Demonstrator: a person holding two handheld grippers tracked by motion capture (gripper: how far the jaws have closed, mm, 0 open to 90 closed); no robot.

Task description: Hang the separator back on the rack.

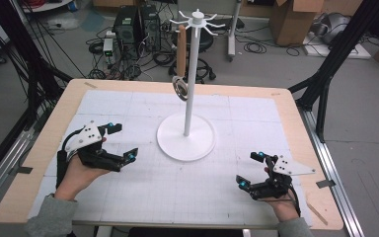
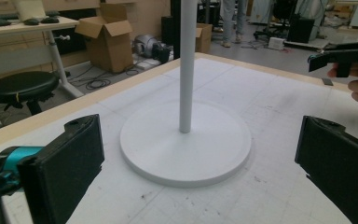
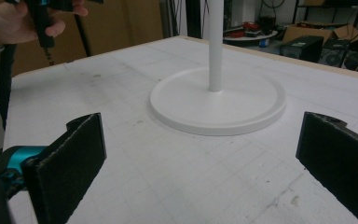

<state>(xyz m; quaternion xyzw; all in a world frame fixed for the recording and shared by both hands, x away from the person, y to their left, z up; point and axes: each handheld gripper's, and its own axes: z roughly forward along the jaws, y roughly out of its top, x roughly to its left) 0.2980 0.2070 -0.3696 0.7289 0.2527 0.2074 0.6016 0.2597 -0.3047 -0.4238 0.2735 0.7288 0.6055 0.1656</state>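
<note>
A white rack (image 1: 190, 89) with a round base (image 1: 186, 137) and a spoked top stands at the table's middle. A wooden-handled metal utensil (image 1: 180, 64) hangs from one spoke. My left gripper (image 1: 122, 144) hovers at the table's left, open, nothing between its jaws. My right gripper (image 1: 250, 170) is near the front right, open and empty too. In the left gripper view the base (image 2: 186, 149) and pole (image 2: 186, 65) lie ahead between the pads (image 2: 70, 158). The right gripper view shows the base (image 3: 219, 105) ahead of its pads (image 3: 74, 154).
The table is a white gridded mat (image 1: 177, 182) on a wooden board (image 1: 54, 123). Behind the table are computer towers (image 1: 138, 27), cables and cardboard boxes (image 1: 291, 19). Black frame struts (image 1: 325, 74) stand at both sides.
</note>
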